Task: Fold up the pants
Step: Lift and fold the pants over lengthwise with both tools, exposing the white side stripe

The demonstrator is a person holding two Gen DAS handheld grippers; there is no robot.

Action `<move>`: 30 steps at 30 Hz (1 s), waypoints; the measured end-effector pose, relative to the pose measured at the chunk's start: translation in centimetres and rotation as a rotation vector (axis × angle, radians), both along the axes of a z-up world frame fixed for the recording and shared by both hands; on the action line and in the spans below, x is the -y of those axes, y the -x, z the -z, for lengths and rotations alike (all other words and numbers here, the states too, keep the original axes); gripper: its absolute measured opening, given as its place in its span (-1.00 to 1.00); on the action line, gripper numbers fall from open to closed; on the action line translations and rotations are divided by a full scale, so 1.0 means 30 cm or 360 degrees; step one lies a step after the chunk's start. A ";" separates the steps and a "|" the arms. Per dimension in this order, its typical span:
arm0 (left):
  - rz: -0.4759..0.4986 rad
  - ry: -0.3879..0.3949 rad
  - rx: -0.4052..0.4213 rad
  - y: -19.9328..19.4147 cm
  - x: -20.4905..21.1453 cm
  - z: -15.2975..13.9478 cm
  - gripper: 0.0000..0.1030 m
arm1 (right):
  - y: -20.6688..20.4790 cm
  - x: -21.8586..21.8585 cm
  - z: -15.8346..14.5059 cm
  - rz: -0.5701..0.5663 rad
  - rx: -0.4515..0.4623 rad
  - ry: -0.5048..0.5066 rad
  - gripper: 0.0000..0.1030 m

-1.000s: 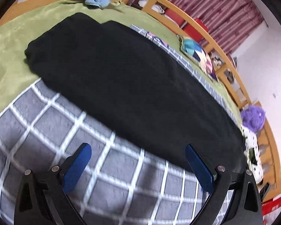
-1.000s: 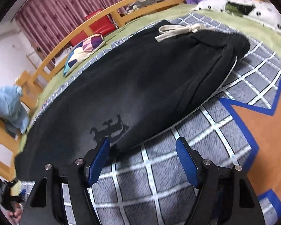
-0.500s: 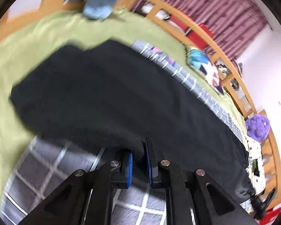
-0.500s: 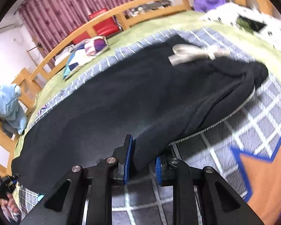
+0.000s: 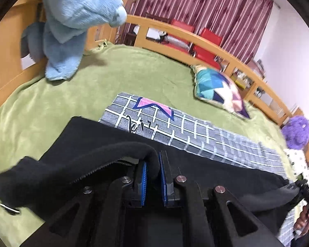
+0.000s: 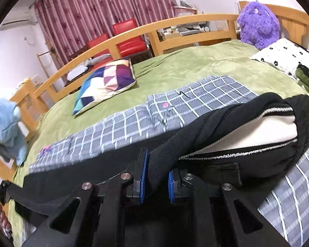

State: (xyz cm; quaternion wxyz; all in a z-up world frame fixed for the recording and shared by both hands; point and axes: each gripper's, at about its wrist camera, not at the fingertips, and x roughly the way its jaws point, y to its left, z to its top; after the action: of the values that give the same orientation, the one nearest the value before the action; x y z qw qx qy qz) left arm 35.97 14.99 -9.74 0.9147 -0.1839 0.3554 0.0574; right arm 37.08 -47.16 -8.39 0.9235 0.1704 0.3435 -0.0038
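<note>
The black pants [image 5: 76, 164] lie across a grey checked blanket [image 5: 195, 131] on the green bed. My left gripper [image 5: 153, 162] is shut on the near edge of a leg end and holds it lifted, so the cloth drapes off to the left. My right gripper [image 6: 156, 168] is shut on the black pants [image 6: 226, 119] near the waist. The lifted waistband folds over and shows its white lining [image 6: 257, 131].
A patchwork cushion [image 5: 218, 90] lies behind the blanket. A blue plush [image 5: 72, 20] hangs on the footboard. A purple plush [image 6: 257, 24] and a black-and-white pillow [image 6: 284, 59] sit at the head end. A wooden rail [image 6: 154, 33] runs along the far side.
Both grippers went from open in front of the pants to shut on their near edge, then lifted it up off the blanket.
</note>
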 end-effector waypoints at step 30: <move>-0.0040 0.0538 -0.0137 0.423 -0.073 0.374 0.48 | 0.447 0.251 0.400 0.0185 -0.0225 -0.0308 0.37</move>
State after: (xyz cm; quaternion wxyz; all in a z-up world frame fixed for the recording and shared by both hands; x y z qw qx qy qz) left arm 23.28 17.19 -20.95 0.8539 -0.3369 0.3964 0.0162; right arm 23.68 -54.69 -20.38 0.8746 0.2775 0.3960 -0.0361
